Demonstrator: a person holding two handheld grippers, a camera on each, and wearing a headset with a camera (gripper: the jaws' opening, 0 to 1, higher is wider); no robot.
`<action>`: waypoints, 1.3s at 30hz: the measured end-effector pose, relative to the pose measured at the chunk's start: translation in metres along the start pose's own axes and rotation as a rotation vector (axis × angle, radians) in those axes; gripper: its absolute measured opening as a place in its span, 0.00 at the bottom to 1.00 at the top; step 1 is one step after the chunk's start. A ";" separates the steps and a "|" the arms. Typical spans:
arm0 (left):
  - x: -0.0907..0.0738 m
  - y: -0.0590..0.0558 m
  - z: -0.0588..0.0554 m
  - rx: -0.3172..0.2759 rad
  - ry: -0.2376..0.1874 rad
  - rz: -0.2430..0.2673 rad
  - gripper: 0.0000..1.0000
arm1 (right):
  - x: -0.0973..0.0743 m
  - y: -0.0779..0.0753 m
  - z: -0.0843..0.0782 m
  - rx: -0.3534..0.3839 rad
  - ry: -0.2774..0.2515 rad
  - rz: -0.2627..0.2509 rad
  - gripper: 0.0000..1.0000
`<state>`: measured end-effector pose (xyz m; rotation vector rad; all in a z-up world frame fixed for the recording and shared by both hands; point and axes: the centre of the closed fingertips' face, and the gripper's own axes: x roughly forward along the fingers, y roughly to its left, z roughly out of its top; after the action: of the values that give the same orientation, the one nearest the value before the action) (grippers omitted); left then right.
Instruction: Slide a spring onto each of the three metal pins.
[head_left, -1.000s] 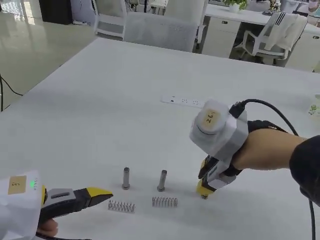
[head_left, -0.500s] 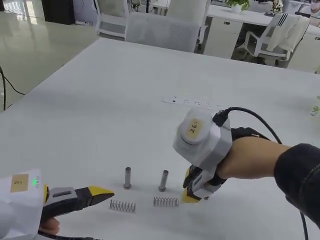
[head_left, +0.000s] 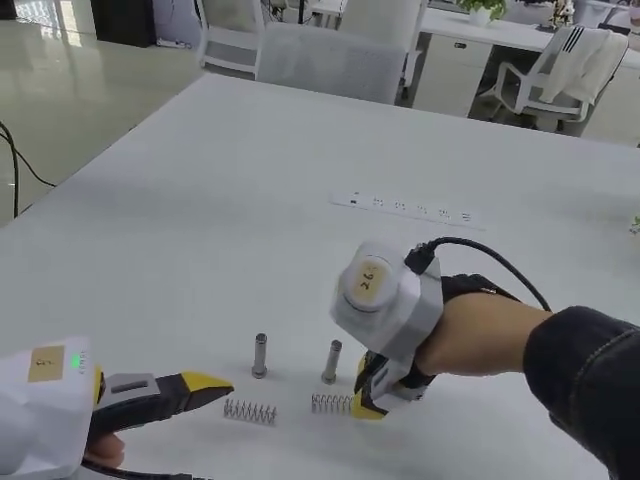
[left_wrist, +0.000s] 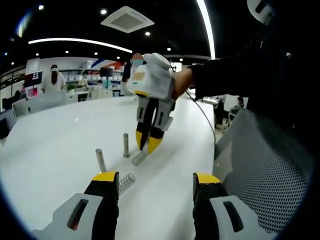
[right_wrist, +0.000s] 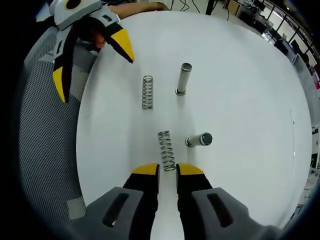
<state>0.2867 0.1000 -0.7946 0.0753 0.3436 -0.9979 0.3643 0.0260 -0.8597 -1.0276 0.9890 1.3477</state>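
The spring (right_wrist: 166, 150) lies flat on the white table (head_left: 250, 200), its near end set between the yellow tips of my right gripper (right_wrist: 167, 170). My fingers there stand only narrowly apart, one on each side of the coil; whether they press it I cannot tell. Just beside this spring a pin (right_wrist: 199, 139) stands upright on the table, apart from the coil. A second spring (right_wrist: 147, 92) lies flat further along, with a second pin (right_wrist: 183, 79) upright near it, the two not touching. Past them my left gripper (left_wrist: 156, 177) hangs low over the table edge with its fingers spread wide and nothing between them, pointing towards the springs and my right hand. Well beyond the pins in the head view, a white power strip (head_left: 410, 209) lies on the table.
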 end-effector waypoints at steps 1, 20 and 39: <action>0.000 0.000 0.000 0.000 0.000 0.000 0.55 | 0.001 0.000 0.000 0.001 0.001 0.000 0.11; 0.000 0.000 0.000 -0.001 0.001 0.000 0.54 | 0.007 0.001 -0.005 -0.011 0.019 -0.008 0.08; 0.007 -0.003 0.010 0.035 0.007 -0.043 0.52 | -0.037 0.024 0.008 0.001 -0.031 -0.004 0.07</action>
<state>0.2901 0.0908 -0.7866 0.1035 0.3353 -1.0463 0.3406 0.0226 -0.8220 -1.0050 0.9637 1.3561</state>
